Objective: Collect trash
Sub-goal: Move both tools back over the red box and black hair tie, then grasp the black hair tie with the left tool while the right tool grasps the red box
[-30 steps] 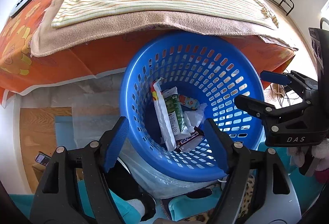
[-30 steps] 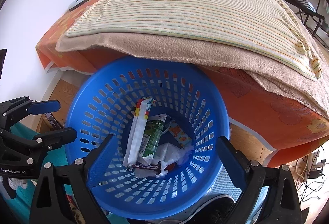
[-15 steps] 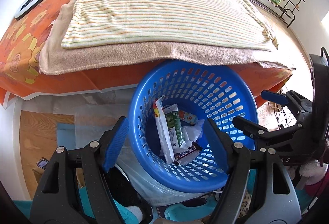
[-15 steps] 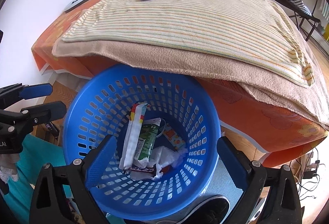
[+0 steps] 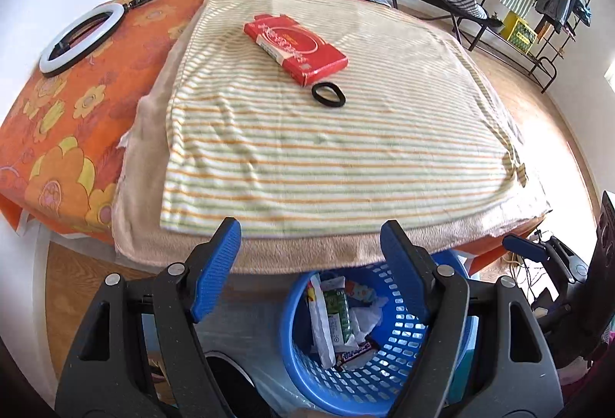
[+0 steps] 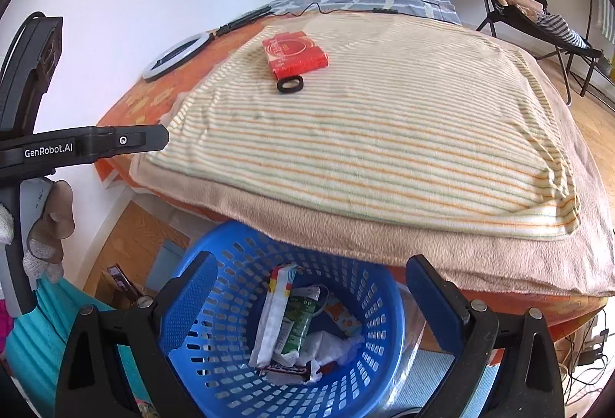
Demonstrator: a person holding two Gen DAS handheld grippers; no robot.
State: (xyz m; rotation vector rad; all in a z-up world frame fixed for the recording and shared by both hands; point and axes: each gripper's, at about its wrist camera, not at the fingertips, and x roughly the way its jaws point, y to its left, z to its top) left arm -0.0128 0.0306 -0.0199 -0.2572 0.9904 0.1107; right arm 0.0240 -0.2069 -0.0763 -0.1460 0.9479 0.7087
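Both my grippers, left (image 5: 309,256) and right (image 6: 307,299), hold jaws apart and empty; blue basket (image 6: 230,252) at six o'clock, red box (image 6: 295,53) at twelve.

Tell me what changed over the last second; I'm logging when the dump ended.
Both tongs, left and right, rose and tilted up from the blue plastic basket toward the striped towel. Both stayed open, empty; wrappers remain in the basket.

Striped towel (image 5: 330,149) mostly bare: only red box (image 5: 296,49) and black hair tie (image 5: 328,94) at far end. Basket (image 6: 238,391) top half-covered by bed overhang.
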